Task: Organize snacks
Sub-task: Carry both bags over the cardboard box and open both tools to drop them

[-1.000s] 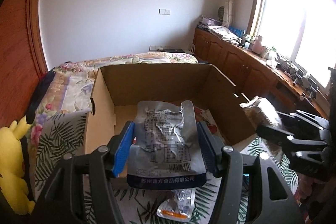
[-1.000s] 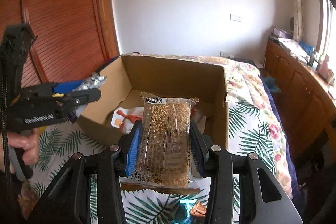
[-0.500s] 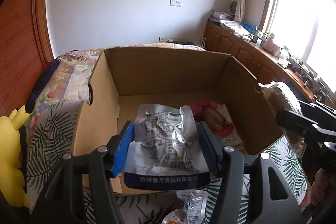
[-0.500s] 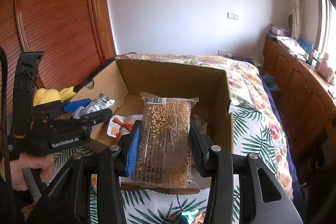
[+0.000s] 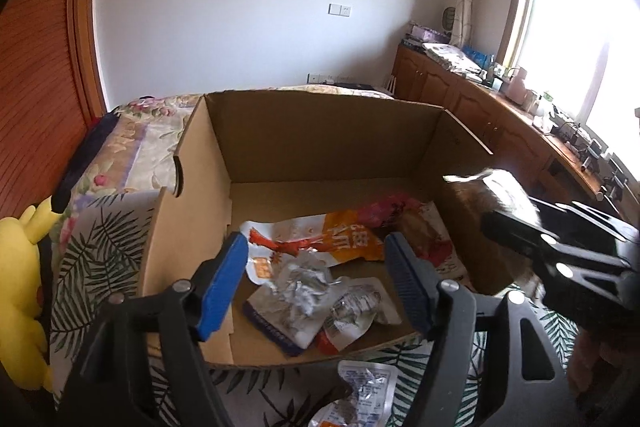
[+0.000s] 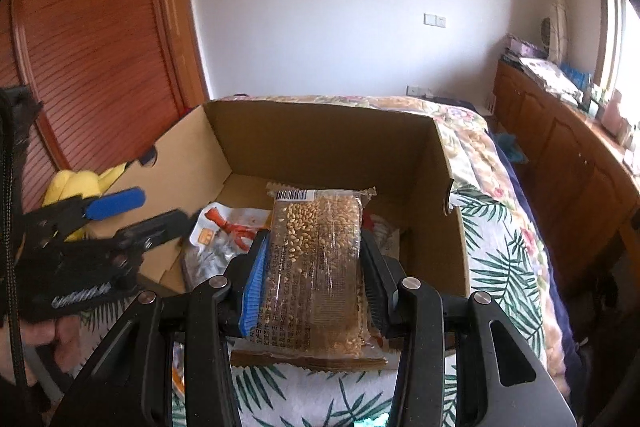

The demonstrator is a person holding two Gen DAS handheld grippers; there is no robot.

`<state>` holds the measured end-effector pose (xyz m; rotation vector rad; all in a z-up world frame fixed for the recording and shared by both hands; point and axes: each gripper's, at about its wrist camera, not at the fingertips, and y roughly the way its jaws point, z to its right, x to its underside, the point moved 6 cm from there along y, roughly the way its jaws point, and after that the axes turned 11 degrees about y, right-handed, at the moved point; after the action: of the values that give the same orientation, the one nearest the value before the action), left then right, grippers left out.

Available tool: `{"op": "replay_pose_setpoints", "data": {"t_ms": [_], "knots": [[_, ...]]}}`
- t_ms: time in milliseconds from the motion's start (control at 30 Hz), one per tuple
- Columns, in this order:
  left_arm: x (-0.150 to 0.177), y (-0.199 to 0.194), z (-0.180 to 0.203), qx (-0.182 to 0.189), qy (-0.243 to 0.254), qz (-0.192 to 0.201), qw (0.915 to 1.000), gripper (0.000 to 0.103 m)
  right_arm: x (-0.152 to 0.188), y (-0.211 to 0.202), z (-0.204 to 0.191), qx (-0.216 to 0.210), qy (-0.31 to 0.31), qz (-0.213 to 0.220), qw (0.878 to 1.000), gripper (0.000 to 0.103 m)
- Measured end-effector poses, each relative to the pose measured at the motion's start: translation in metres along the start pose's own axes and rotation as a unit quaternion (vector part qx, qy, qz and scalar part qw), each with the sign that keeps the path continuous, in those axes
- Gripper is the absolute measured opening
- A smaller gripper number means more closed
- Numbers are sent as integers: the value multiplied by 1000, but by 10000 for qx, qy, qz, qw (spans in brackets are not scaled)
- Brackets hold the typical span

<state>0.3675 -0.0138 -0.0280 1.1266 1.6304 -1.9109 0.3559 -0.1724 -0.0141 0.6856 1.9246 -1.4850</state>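
Resting on a leaf-print bedspread [image 5: 100, 247], cardboard box [image 5: 320, 135]; left hand-held gripper [image 5: 316, 283] gapes, right [image 6: 314, 267] clamps grain bar [image 6: 316, 267].

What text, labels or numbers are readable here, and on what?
No text reads well enough to quote.
Left claw: white logo on its body, motion-blurred.
Grain bar packet: barcode and Chinese print, too small.
Orange packet: large white Chinese characters, creased, illegible.
Silver pouch: print too crumpled to read.

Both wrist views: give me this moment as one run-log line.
left gripper: open, above cardboard box | silver pouch: lying in box | right gripper: shut on grain bar, at box's near edge | step: bar not yet placed
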Motion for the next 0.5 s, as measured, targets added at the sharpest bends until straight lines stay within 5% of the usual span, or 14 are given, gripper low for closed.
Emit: {"op": "replay_pose_setpoints", "data": {"t_ms": [500], "knots": [[-3, -27, 12, 16, 376, 197, 9991, 73, 0, 15, 21, 104, 443, -111, 9989, 47]]}}
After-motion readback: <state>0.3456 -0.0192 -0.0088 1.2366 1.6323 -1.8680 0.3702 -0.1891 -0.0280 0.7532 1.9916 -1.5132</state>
